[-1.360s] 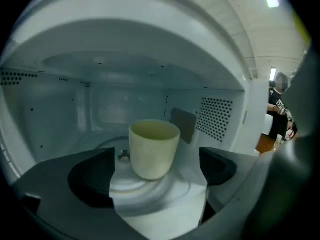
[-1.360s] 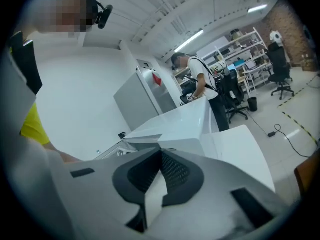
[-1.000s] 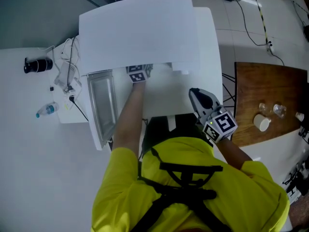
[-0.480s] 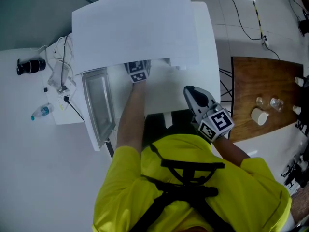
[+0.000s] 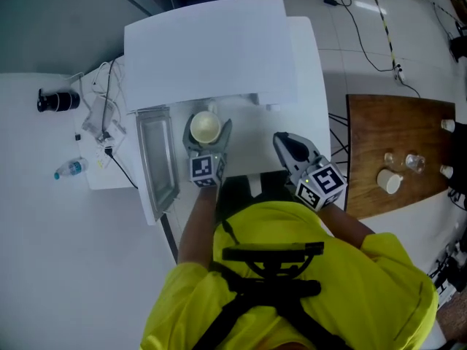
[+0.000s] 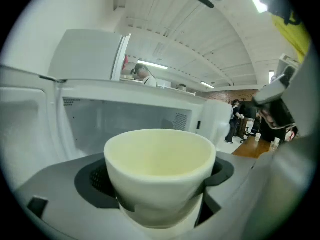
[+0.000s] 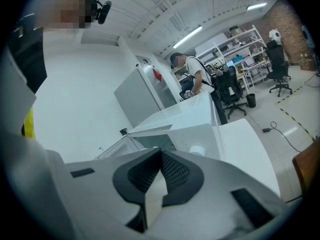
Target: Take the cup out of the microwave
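- Two tools show: the left tool clamps the cream cup by its sides.
- Cup hangs just outside the microwave, beside its open door.
- Right tool: pinched closed, empty.

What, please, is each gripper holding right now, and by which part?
The left gripper holds the cup by its lower side walls; the right gripper is shut on nothing.

Head view looks steeply down on the microwave. Both gripper views face it from low, the left nearest.
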Tool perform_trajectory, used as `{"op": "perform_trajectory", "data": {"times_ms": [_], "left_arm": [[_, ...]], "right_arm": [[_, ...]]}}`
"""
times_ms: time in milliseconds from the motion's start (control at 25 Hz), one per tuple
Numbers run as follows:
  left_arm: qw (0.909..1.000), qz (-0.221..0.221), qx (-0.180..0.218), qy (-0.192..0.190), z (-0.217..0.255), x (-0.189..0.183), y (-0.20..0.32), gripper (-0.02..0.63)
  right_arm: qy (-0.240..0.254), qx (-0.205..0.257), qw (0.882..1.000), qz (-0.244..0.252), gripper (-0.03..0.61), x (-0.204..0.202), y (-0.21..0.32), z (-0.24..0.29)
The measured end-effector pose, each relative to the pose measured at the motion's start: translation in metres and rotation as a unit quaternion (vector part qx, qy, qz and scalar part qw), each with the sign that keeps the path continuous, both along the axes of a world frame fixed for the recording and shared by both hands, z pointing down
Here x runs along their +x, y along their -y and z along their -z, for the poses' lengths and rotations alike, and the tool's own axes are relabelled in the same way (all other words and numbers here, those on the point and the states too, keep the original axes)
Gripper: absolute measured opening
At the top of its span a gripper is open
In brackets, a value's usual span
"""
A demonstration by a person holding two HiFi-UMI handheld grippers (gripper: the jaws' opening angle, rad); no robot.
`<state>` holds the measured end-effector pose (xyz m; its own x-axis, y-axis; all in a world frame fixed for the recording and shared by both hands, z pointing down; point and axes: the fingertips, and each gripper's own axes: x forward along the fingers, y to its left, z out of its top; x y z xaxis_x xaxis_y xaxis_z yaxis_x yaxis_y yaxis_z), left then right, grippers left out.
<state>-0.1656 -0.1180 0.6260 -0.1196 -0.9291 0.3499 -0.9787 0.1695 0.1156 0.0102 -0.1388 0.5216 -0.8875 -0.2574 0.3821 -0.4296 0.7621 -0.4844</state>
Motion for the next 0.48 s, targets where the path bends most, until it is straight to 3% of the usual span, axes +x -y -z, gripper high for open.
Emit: {"op": "perform_trajectory", "data": {"times_ms": [280, 480], "left_arm": [[0.9991, -0.018, 0.021, -0.031, 0.102, 0.046, -0.059, 0.469], [0.9947, -0.073, 0.071, 0.009, 0.183, 0.074, -0.047, 0.47]], "right_arm": [[0.014, 0.037, 0.999, -0.003, 0.005, 0.007, 0.007, 0.04], [0.033, 0.08, 0.996, -0.013, 0.005, 0.014, 0.016, 0.075]]}}
